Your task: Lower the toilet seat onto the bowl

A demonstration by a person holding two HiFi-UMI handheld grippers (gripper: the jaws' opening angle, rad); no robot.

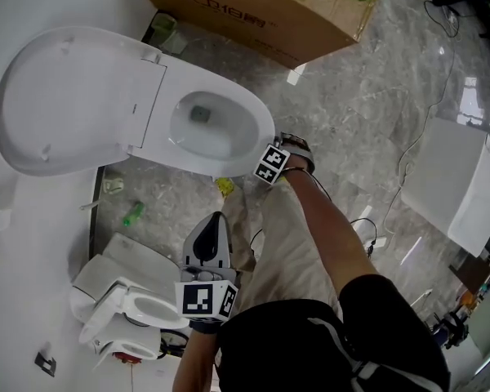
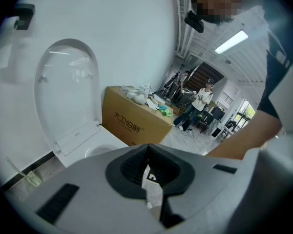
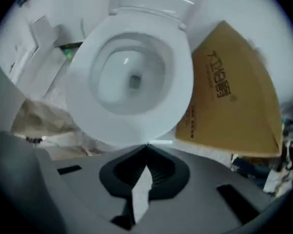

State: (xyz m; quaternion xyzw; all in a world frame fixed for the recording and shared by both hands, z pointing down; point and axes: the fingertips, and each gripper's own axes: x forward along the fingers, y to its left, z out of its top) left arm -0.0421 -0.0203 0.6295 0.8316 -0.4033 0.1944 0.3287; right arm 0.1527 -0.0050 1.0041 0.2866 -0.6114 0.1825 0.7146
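Observation:
The white toilet (image 1: 208,125) stands against the wall, its lid (image 1: 73,96) raised and leaning back. A wide white seat ring (image 3: 129,77) looks to lie flat on the bowl. My right gripper (image 1: 267,170) hangs pointing steeply down just off the bowl's front rim; in the right gripper view its jaws (image 3: 146,146) meet with nothing between them. My left gripper (image 1: 212,239) is held back near my body, away from the toilet. Its tips (image 2: 147,145) touch, shut and empty, and it faces the upright lid (image 2: 68,91).
A large cardboard box (image 1: 261,6) stands right behind the toilet. A smaller white toilet (image 1: 131,309) lies on the floor at lower left, with a green bottle (image 1: 132,213) and scraps nearby. A white panel (image 1: 445,186) and cables lie at right. People (image 2: 200,101) stand far off.

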